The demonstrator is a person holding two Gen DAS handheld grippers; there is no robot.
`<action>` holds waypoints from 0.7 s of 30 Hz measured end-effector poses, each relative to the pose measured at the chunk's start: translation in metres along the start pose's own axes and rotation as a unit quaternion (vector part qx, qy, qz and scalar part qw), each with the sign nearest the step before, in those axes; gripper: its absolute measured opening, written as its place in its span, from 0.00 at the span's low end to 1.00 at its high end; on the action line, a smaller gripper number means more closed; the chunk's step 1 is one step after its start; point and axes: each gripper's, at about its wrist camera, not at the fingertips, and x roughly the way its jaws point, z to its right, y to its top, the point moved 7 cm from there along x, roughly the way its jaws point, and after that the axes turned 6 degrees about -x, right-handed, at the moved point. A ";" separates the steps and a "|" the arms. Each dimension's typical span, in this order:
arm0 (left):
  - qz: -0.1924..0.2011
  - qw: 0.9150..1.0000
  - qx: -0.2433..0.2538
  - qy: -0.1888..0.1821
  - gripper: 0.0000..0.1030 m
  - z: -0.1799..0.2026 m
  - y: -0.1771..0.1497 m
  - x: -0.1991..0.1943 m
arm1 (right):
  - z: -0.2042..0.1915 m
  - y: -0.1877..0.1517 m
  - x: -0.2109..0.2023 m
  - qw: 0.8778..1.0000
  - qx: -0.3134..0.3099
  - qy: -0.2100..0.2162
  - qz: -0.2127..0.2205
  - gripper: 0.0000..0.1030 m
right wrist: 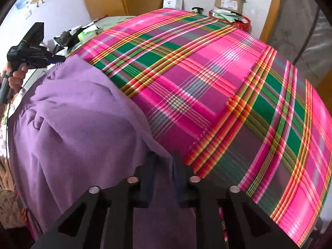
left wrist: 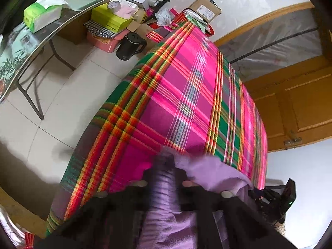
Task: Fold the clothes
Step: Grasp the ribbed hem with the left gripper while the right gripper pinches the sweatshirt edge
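Note:
A purple garment [right wrist: 78, 112] with a gathered elastic edge lies over the near left part of a bed covered by a pink and green plaid sheet [right wrist: 217, 87]. In the right wrist view my right gripper [right wrist: 162, 161] is shut on a corner of the garment near the bed's front edge. My left gripper [left wrist: 164, 166] is shut on a bunched fold of the same purple garment [left wrist: 211, 174], blurred in its own view. From the right wrist view the left gripper [right wrist: 51, 59] pinches the gathered edge at the far left, held by a hand [right wrist: 16, 76]. The right gripper [left wrist: 286, 197] shows at the left view's right edge.
A folding table [left wrist: 62, 22] with a green tissue pack [left wrist: 41, 12] stands left of the bed. On the tiled floor are a black kettle [left wrist: 129, 45], a pink bin and several boxes [left wrist: 112, 20]. A wooden door [left wrist: 300, 108] is right of the bed; cardboard boxes [right wrist: 228, 0] sit behind it.

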 end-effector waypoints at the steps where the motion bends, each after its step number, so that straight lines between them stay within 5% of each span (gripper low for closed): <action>1: 0.002 1.000 -0.002 -0.003 0.05 -0.001 0.001 -0.001 | -0.001 0.001 0.000 1.000 0.000 0.003 0.000 0.05; 15: 0.057 0.998 -0.017 0.000 0.04 -0.007 0.020 -0.017 | 0.016 0.033 -0.013 0.996 0.024 -0.064 0.055 0.03; 21: 0.089 0.996 -0.026 0.004 0.04 -0.010 0.035 -0.028 | 0.021 0.072 -0.015 0.991 0.023 -0.099 0.089 0.03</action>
